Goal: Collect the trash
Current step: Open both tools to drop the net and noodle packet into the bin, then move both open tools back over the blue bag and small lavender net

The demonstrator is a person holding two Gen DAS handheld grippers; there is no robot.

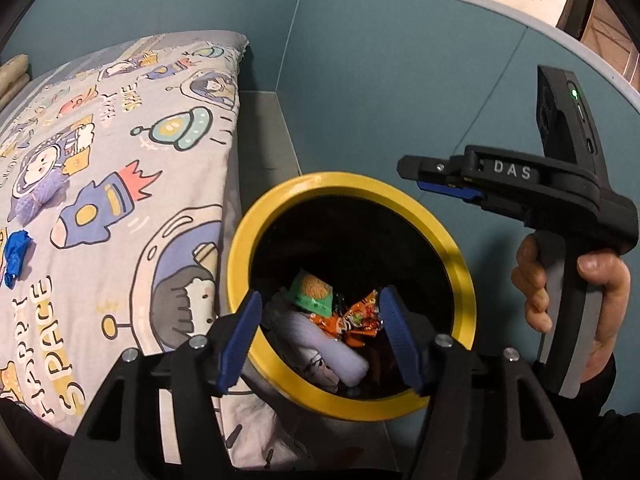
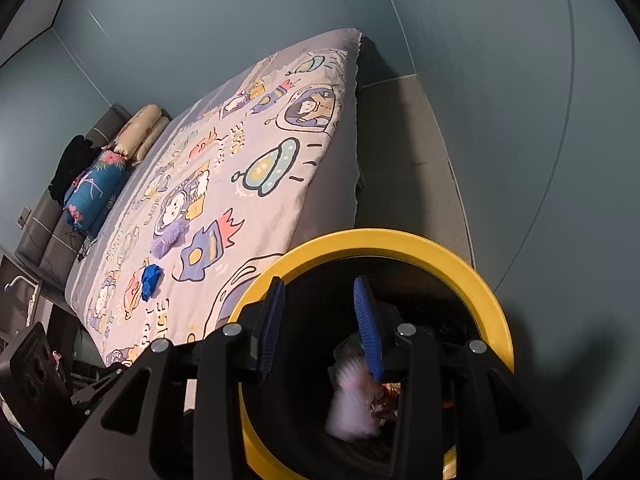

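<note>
A yellow-rimmed trash bin (image 1: 240, 248) stands on the floor beside the bed. It holds a pale lilac roll (image 1: 328, 340), a green wrapper (image 1: 314, 294) and an orange wrapper (image 1: 358, 318). My left gripper (image 1: 320, 320) is open and empty above the bin's near rim. My right gripper (image 2: 320, 308) is open over the bin (image 2: 492, 304); a blurred pale lilac piece (image 2: 352, 408) is inside the bin below it. On the bed lie a crumpled blue piece (image 1: 16, 256) (image 2: 151, 276) and a lilac fuzzy piece (image 1: 36, 200) (image 2: 170, 238).
The bed (image 2: 280, 152) has a cartoon space-print cover. Pillows (image 2: 140, 132) and a blue floral cushion (image 2: 96, 188) lie at its head. Teal walls (image 1: 380, 80) surround a grey floor strip (image 2: 404, 160). The right gripper's handle and hand show in the left wrist view (image 1: 568, 280).
</note>
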